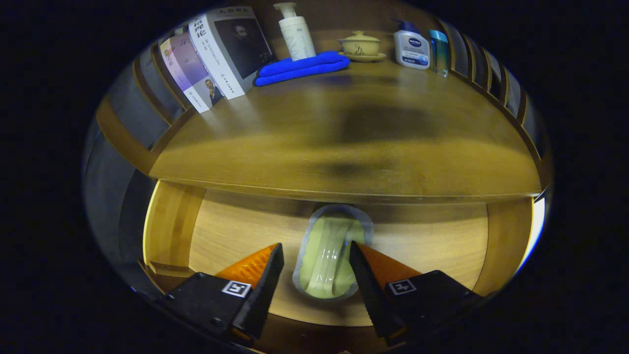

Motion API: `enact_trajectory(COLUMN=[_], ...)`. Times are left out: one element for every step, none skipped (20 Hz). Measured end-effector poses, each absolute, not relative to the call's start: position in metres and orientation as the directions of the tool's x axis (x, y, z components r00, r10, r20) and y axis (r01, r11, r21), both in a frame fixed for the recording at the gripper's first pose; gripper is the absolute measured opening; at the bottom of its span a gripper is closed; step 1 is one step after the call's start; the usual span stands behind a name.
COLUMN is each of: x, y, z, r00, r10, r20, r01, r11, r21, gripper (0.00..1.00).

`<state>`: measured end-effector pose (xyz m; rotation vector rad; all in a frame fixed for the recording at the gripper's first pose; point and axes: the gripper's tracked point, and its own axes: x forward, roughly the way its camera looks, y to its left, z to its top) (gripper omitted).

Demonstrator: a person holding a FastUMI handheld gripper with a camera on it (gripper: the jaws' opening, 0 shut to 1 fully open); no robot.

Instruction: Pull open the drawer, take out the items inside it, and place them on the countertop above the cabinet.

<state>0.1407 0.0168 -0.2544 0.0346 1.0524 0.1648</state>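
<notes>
Pale green packet (330, 255), blue cloth (302, 68)

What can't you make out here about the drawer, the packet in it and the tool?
- Packet: its far end runs under the countertop edge, so its full length is hidden; its contents are blurred behind glare.
- Drawer: the back lies under the countertop, so any other items there are hidden.
- Tool: open, fingers either side of the packet; whether the right finger touches the packet can't be told.
- Books: titles too small.

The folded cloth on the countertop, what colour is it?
Bright blue cloth, gripper view.
</notes>
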Motion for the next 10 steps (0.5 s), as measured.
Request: enact_trajectory(x=[0.1398,0.1404,0.1413,0.1407,0.1417,0.1406,0.1403,0.1426,0.1428,0.1426], y=[0.0197,0.0199,0.0195,0.0177,0.0184,0.0195,0.0189,0.0174,0.0186,0.0201], z=[-0.2524,-0.2526,-0.2551,-0.2552,-0.2540,-0.2555,-0.2556,-0.2552,-0.2538,-0.2547], r00=[0.476,0.479,0.478,0.481,0.484,0.484,0.488,0.493,0.505,0.514], r10=[0.156,0.144,0.136,0.126,0.134,0.136,0.139,0.139,0.149,0.154], r20=[-0.865,-0.866,-0.868,-0.867,-0.865,-0.864,-0.862,-0.859,-0.850,-0.844], r01=[-0.137,-0.137,-0.132,-0.126,-0.128,-0.134,-0.142,-0.147,-0.136,-0.130], r11=[0.985,0.987,0.988,0.989,0.988,0.988,0.987,0.986,0.986,0.986], r21=[0.103,0.088,0.082,0.074,0.081,0.080,0.079,0.075,0.091,0.102], gripper=[0.82,0.70,0.59,0.50,0.42,0.34,0.25,0.25,0.25,0.17])
